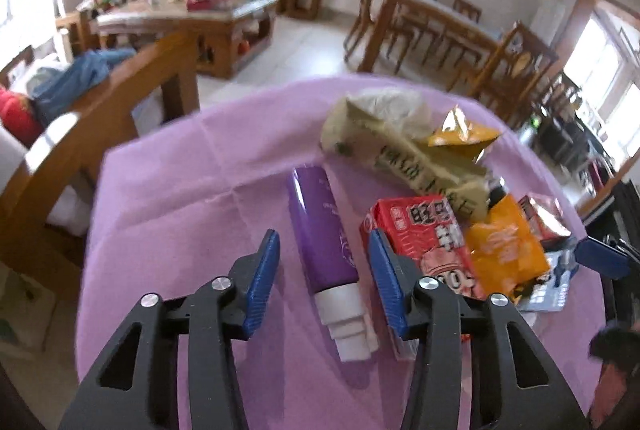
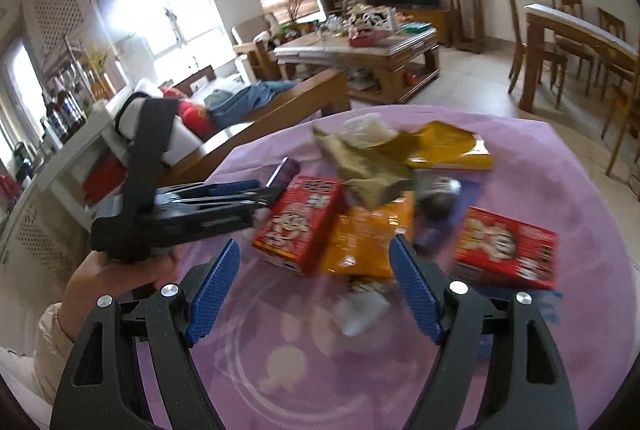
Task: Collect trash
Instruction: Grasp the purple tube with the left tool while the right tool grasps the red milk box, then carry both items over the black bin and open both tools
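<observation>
My left tool is spread wide with a purple tube lying between its fingers, white cap toward me, not gripped. Just past its right finger lies a red carton, then an orange wrapper, with a crumpled cream bag beyond.

My right tool is also wide open and holds nothing. Ahead of it, on the purple-clothed surface, I count two red cartons, one near its left finger and one off its right. The orange wrapper sits between them, a yellow packet farther out.
</observation>
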`<state>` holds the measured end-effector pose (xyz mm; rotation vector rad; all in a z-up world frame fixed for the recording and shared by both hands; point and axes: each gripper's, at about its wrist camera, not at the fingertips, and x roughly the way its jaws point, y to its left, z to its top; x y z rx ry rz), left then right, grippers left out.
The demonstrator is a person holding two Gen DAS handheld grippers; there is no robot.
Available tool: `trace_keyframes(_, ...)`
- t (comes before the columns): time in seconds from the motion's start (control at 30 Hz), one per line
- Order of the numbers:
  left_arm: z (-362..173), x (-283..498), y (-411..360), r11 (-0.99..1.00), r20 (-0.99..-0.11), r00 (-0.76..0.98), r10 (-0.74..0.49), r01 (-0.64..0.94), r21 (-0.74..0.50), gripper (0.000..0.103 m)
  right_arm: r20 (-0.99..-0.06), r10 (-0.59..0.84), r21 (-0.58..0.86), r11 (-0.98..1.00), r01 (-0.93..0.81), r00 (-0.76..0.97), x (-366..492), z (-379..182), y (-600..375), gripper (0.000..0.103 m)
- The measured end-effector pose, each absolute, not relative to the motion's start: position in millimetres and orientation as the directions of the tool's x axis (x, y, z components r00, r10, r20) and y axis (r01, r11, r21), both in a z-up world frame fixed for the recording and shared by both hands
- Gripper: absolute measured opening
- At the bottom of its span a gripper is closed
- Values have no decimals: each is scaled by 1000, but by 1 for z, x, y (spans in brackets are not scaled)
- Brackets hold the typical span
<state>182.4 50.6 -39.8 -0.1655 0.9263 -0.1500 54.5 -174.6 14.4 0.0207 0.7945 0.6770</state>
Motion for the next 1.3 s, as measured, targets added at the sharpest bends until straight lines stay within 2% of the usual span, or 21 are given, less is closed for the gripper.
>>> trace_keyframes(0.1, -40, 187, 47, 981, -788, 586, -188, 79, -175, 35, -675, 562, 239, 780, -578, 479, 55, 8, -148, 75)
trace_keyframes(0.17, -44, 192, 52, 980, -790, 581, -195, 87, -178, 26, -693, 551, 217, 774, -595, 464, 56, 4, -134, 73)
trace_keyframes(0.43, -50, 179, 71, 979, -789, 580, -200, 96, -177, 25, -768, 455, 138, 806, -576, 452, 72, -15, -98, 73)
trace_keyframes(0.67, -50, 161, 80, 977, -769, 605, -208, 91, -193, 25, -799, 423, 133, 817, -561, 426, 85, -30, -96, 55)
trace_keyframes(0.7, -50, 160, 81, 976, -764, 608, -213, 95, -197, 25, -794, 434, 146, 816, -560, 426, 83, -29, -99, 52)
trace_keyframes(0.83, -38, 141, 77, 968, -711, 659, -245, 133, -211, 25, -744, 503, 217, 805, -553, 441, 72, -17, -121, 50)
trace_keyframes(1.03, -9, 114, 57, 948, -608, 730, -313, 205, -242, 25, -602, 605, 337, 785, -520, 521, 40, 21, -182, 50)
trace_keyframes(1.3, 29, 87, -17, 898, -517, 734, -441, 365, -246, 25, -508, 577, 373, 817, -440, 640, 4, 45, -276, 50)
